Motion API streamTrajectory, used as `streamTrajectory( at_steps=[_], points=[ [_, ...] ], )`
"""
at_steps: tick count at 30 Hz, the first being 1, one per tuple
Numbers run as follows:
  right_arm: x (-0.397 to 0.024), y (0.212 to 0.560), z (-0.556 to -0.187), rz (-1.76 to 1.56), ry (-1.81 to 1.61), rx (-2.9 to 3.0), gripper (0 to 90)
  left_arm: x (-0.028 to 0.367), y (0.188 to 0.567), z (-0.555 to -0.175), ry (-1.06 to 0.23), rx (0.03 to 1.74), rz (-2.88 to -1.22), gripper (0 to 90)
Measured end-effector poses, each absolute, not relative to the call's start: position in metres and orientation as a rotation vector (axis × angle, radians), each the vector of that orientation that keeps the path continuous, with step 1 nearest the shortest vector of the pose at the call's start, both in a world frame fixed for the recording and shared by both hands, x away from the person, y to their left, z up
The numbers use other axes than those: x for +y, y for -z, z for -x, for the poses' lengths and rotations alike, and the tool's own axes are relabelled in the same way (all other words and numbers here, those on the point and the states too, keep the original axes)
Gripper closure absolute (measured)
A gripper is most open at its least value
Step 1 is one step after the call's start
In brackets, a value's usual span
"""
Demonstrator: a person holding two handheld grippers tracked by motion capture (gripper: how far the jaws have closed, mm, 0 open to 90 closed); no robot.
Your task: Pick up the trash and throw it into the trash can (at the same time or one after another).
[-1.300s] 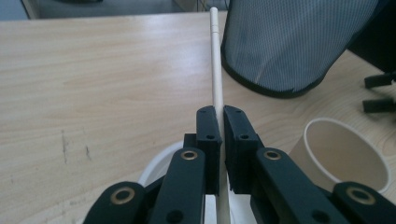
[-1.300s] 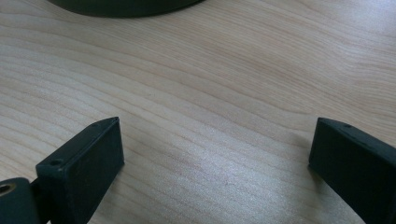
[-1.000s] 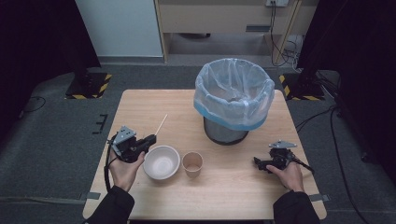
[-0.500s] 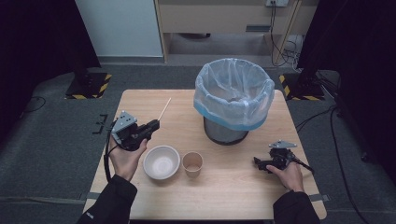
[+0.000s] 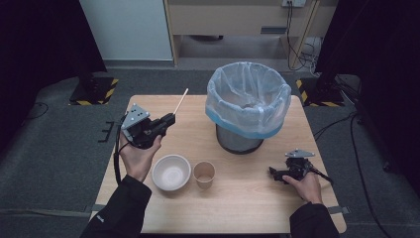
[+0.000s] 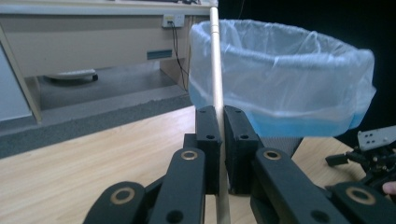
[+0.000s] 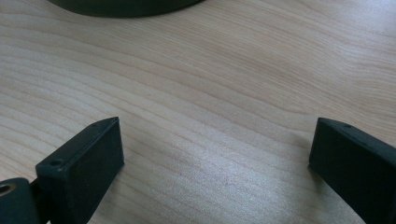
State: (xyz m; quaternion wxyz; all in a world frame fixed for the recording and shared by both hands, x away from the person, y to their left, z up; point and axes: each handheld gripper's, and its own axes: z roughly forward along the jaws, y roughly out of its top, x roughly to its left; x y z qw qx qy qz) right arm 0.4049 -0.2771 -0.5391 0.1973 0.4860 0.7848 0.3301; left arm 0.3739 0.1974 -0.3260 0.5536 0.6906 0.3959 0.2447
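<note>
Here, lined bin [image 5: 247, 106] crumpled inside, white bowl [image 5: 171, 172] empty, paper cup [image 5: 204, 174] beside.

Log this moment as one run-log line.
left gripper: shut on thin wooden stick, lifted | right gripper: open, resting on wooden table

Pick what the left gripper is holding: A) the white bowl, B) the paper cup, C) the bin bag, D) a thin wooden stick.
D: the left gripper has its jaws shut on the stick, while the cup and bowl sit on the table.
</note>
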Motion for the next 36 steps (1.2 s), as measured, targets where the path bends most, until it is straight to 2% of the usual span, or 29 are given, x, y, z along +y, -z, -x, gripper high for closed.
streamTrajectory(
  at_steps=[10, 36],
  points=[
    [-0.277, 0.539, -0.405, -1.36, -0.924, 2.197, 3.2, 0.175, 0.296, -0.387, -0.585, 0.867, -1.619, 85.2],
    [-0.277, 0.539, -0.405, -1.36, -0.928, 2.196, 2.8, 0.115, 0.244, -0.425, -0.595, 0.748, -1.58, 85.2]
  ],
)
